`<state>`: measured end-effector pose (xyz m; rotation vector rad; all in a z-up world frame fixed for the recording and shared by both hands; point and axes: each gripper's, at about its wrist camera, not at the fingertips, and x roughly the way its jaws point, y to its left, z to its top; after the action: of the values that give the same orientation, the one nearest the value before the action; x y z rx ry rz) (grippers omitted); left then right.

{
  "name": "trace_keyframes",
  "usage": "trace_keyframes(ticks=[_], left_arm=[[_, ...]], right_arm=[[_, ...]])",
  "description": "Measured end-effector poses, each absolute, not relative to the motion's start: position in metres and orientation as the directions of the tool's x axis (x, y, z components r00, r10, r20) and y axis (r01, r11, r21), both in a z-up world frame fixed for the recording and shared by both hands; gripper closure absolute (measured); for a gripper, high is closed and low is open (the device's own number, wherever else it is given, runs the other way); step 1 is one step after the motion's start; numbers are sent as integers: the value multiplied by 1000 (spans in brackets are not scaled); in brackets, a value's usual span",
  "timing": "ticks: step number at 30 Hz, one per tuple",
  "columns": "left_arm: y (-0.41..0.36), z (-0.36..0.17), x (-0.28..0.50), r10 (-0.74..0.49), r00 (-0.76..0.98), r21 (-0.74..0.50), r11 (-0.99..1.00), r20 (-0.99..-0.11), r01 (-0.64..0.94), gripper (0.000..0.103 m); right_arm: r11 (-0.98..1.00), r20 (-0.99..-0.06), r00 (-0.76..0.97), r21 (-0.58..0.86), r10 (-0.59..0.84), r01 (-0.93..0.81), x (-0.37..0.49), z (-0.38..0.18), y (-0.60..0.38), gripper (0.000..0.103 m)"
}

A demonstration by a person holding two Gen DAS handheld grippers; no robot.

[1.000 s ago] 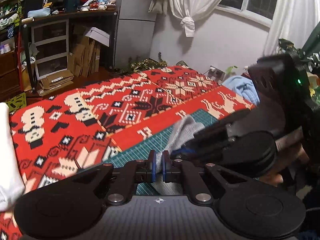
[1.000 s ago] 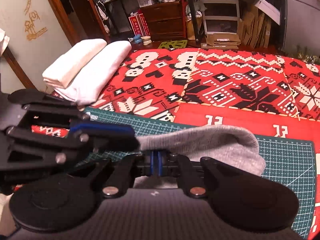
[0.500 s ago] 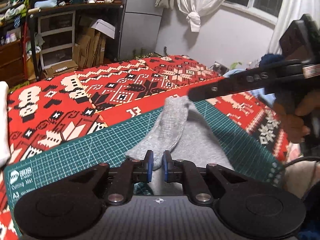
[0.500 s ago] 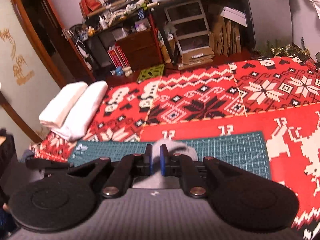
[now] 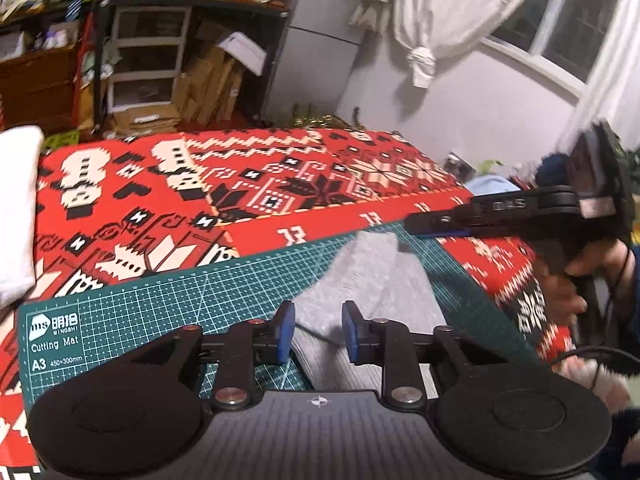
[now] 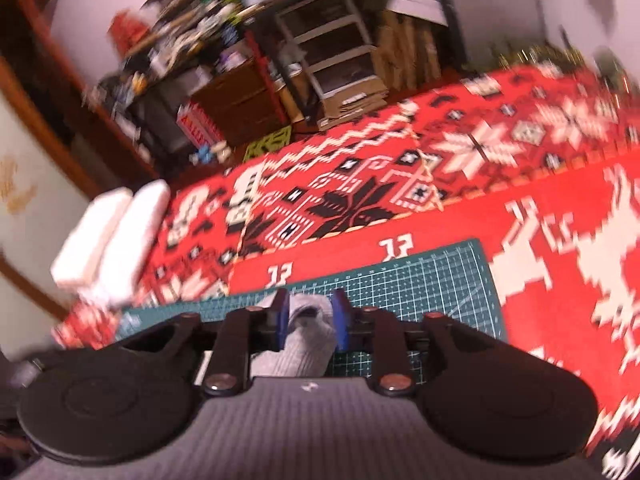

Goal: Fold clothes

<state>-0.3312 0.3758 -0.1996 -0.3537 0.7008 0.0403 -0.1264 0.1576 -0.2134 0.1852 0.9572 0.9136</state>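
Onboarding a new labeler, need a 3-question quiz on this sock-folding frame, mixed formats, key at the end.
1. True or false: the left gripper is clamped shut on the grey sock.
2. What does the grey sock lie on? A) the bare red patterned blanket B) the green cutting mat C) the white folded towels
3. Fill in: the fingers of the right gripper stand ____, with sock fabric showing between them.

Key
1. False: its blue pads stand apart, with the sock between them.
2. B: the green cutting mat, which lies on the red patterned blanket.
3. Open.
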Motion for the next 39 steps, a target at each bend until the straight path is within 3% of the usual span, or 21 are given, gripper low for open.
trace_keyframes(ticks=[2,6,7,8,9,11,20,27,35,39], left_arm=[[382,-203,-328,-73,769,-343,919,-635,-196,72],[384,-213,-323,-76,748,-382,891,-659,-245,71],[383,-215,-324,-77,744,-381,891,-663,-247,71],[382,-217,-324,-78,741,-380,891,-667,-249,71],[381,-219,-324,-79,737,-380,891,-672,-250,71],[381,-222,-327,-81,737,-388,886,-671,-256,71],[389,-234,-333,-81,722,-428,848,-687,-312,73],[388,-220,-350,-53,738,-418,850,-673,-321,87],[360,-195,-351,-207,786,-542,819,-583,-187,89],[342,-210,-336,-239,740,-513,842,-629,-164,94]], right_arm=[[615,-609,213,588,764,-525,-118,-221,153,66],[608,-618,156,639,771,-471,-112,-239,158,66],[608,-624,143,642,769,-467,-112,-243,160,69],[605,-624,137,643,770,-469,-113,-244,162,88],[599,-620,136,643,773,-477,-114,-244,163,95],[588,-605,152,634,782,-501,-118,-239,165,96],[587,-591,163,652,790,-480,-114,-259,168,93],[591,-551,241,646,799,-482,-112,-233,145,91],[518,-585,107,600,804,-609,-163,-219,144,92],[531,-620,79,592,781,-607,-170,-238,151,93]])
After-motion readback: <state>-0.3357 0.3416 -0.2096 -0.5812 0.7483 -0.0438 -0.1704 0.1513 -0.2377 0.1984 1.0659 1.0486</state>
